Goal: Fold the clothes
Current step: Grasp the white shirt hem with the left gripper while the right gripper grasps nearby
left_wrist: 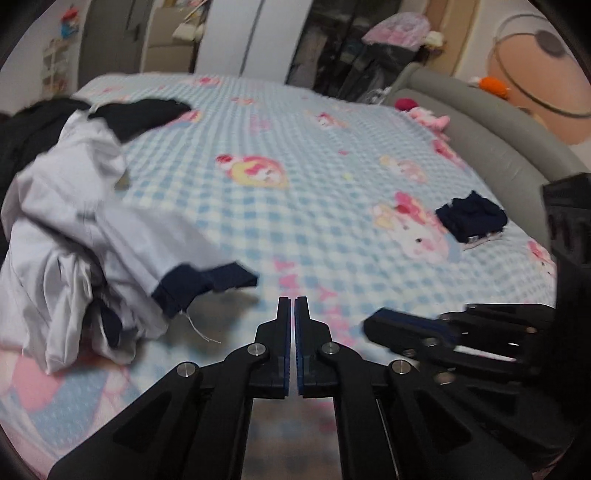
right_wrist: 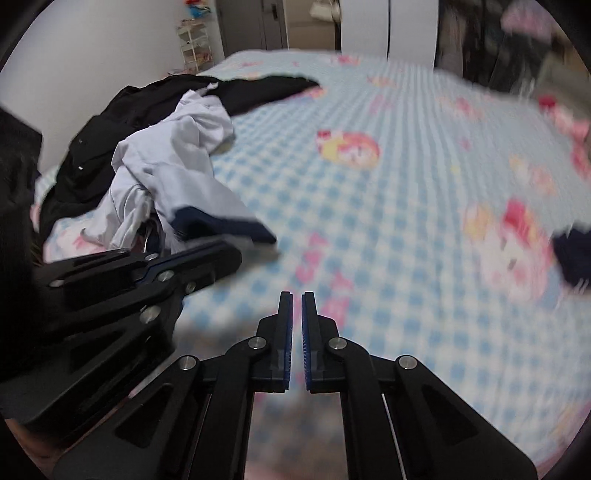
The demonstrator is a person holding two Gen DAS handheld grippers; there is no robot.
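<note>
The crumpled white shirt point(left_wrist: 85, 236) with navy cuffs lies at the left of the frame on the bed point(left_wrist: 295, 177). It looks light, limp and floppy; pinch a cuff or hem. Left hand-held gripper point(left_wrist: 294, 301) and right hand-held gripper point(right_wrist: 297, 295) are closed, empty.

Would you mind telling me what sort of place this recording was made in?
Most likely a home bedroom: a bed with a padded grey surround, a blue checked cartoon bedsheet, and wardrobe doors at the far side.
</note>
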